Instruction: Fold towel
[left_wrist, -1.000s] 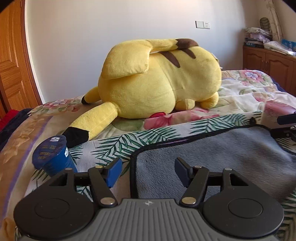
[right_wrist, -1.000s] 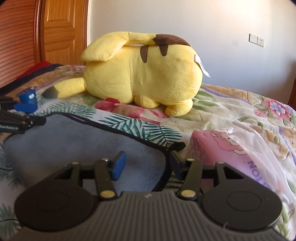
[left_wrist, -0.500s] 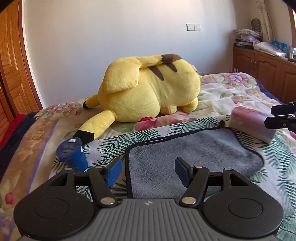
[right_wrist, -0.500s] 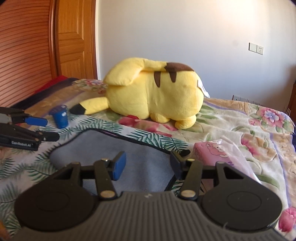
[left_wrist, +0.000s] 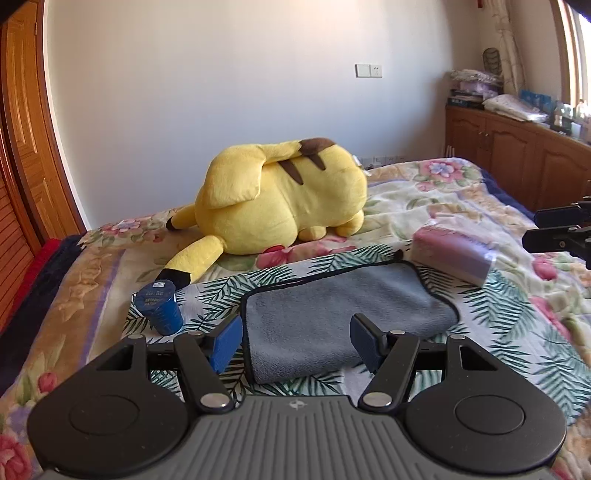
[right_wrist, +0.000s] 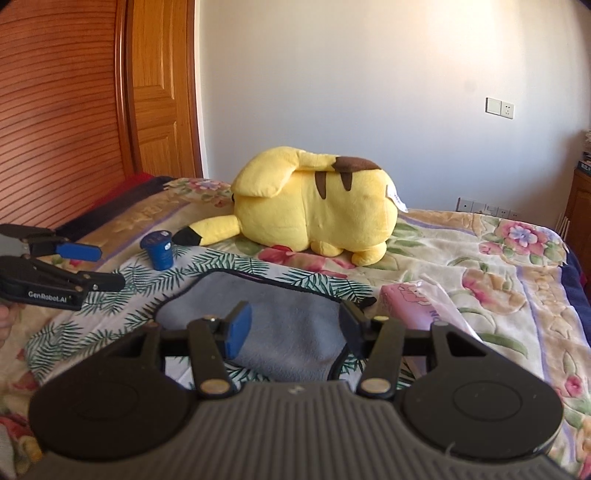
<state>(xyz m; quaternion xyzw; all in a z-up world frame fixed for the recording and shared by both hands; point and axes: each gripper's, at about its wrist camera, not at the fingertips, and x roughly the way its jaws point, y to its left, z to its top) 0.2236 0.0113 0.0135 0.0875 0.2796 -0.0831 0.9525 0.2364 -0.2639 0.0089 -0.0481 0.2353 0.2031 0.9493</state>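
The gray towel (left_wrist: 343, 314) lies folded on the palm-leaf cloth (left_wrist: 509, 306) in the middle of the bed (left_wrist: 74, 295), its dark-trimmed edge free all around. A blue cup (left_wrist: 159, 306) stands just off its left side, a pink pack (left_wrist: 452, 254) near its far right corner, and the yellow plush toy (left_wrist: 280, 199) lies well behind. The left gripper (left_wrist: 295, 341) and right gripper (right_wrist: 291, 326) hover above the near edge, both spread wide and holding nothing. Compared with a second ago, both have pulled up and back, so the towel looks smaller and more bed shows around it. A white wall (right_wrist: 369, 92), wooden door (right_wrist: 159, 92) and cabinets (left_wrist: 517, 158) surround the bed.
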